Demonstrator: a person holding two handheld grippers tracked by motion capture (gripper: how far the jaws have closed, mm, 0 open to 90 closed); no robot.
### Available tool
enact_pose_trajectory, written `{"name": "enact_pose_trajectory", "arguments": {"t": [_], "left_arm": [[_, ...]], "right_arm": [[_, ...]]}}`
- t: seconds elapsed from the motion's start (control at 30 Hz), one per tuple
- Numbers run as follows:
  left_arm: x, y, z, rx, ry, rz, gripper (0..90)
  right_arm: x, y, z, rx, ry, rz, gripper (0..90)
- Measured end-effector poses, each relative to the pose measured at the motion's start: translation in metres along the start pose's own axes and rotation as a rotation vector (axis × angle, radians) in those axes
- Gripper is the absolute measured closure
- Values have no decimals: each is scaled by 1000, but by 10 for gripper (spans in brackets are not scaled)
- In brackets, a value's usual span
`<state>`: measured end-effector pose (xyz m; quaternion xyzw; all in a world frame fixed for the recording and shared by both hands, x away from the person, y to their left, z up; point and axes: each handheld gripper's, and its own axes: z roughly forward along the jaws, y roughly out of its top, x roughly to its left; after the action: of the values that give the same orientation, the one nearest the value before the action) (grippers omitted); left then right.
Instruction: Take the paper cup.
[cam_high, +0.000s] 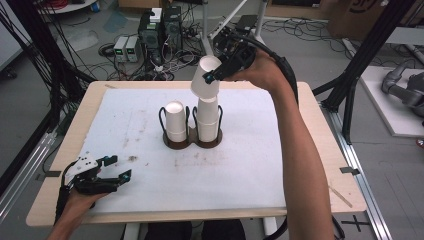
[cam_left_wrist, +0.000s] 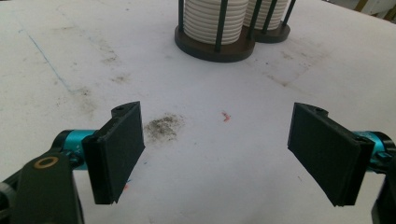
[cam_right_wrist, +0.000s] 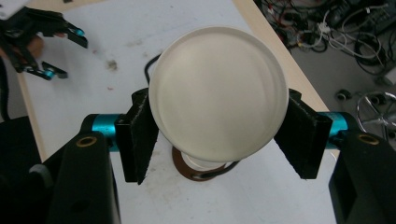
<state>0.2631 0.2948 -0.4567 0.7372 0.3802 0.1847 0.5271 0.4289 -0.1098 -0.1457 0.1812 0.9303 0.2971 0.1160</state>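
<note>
At the near left corner of the tabletop, the left tongs sit wide and empty, out of the way. Farther back, the right tongs clamp a white cup, tilted above the right stack in the two-slot holder, probably so it clears the rails.

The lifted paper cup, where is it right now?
In the high view the paper cup hangs tilted in the right claw, just above the taller cup stack on the right side of the holder.
</note>
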Motion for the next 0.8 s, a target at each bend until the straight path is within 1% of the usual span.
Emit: {"name": "enact_pose_trajectory", "arguments": {"t": [0.03, 0.07, 0.1, 0.13, 0.17, 0.2, 0.23, 0.27, 0.3, 0.33, 0.37, 0.4, 0.43, 0.47, 0.5, 0.53, 0.57, 0.6, 0.7, 0.73, 0.77, 0.8], "left_arm": [[0, 0, 0, 0, 0, 0, 184], [0, 0, 0, -3, 2, -2, 184], [0, 0, 0, -5, 2, -1, 184], [0, 0, 0, -5, 0, 5, 184], [0, 0, 0, -5, 0, 5, 184], [0, 0, 0, -6, 1, 4, 184], [0, 0, -1, -6, 1, 3, 184], [-1, 0, 0, -8, 1, 2, 184], [-1, 0, 0, -8, 1, 2, 185], [-1, 0, 0, -8, 2, 9, 185], [-1, 0, 0, -8, 2, 9, 185], [-1, 0, -1, -9, 1, 11, 184], [-1, 0, -1, -10, -3, 13, 184], [-1, -1, -1, -18, -3, 8, 184], [-1, -1, -1, -18, -3, 8, 184], [-1, -1, -2, -19, -3, 7, 184], [-1, -1, -2, -22, -2, 6, 184], [-1, -1, -2, -22, -3, 8, 184], [-1, -1, -2, -24, -5, 10, 184], [-1, -1, -2, -26, -6, 9, 184], [-1, -1, -2, -26, -6, 9, 184], [-1, -1, -3, -33, -14, 13, 184]], "right_arm": [[0, 0, 0, 0, 0, 0, 358], [6, -3, -3, -13, 8, -9, 359], [6, -3, -3, -13, 8, -9, 359], [12, -6, -8, -29, 15, -22, 358], [12, -6, -8, -29, 15, -22, 358], [19, -9, -14, -61, 29, -34, 358], [19, -9, -14, -61, 29, -34, 358], [27, -13, -19, -91, 34, -67, 358], [27, -13, -19, -91, 34, -67, 358], [38, -18, -24, -104, 45, -84, 358], [38, -18, -24, -104, 45, -84, 358], [47, -24, -28, -132, 38, -110, 358], [47, -24, -28, -132, 38, -110, 358], [55, -30, -31, -158, 34, -122, 358], [55, -30, -31, -158, 34, -122, 358], [61, -38, -33, -179, 46, -135, 358], [61, -38, -33, -179, 46, -135, 358], [65, -42, -34, -191, 41, -136, 358], [75, -55, -36, -234, 48, -139, 358], [81, -62, -36, -258, 62, -142, 358], [81, -62, -36, -258, 62, -142, 358], [86, -70, -34, -274, 68, -140, 358]]}}
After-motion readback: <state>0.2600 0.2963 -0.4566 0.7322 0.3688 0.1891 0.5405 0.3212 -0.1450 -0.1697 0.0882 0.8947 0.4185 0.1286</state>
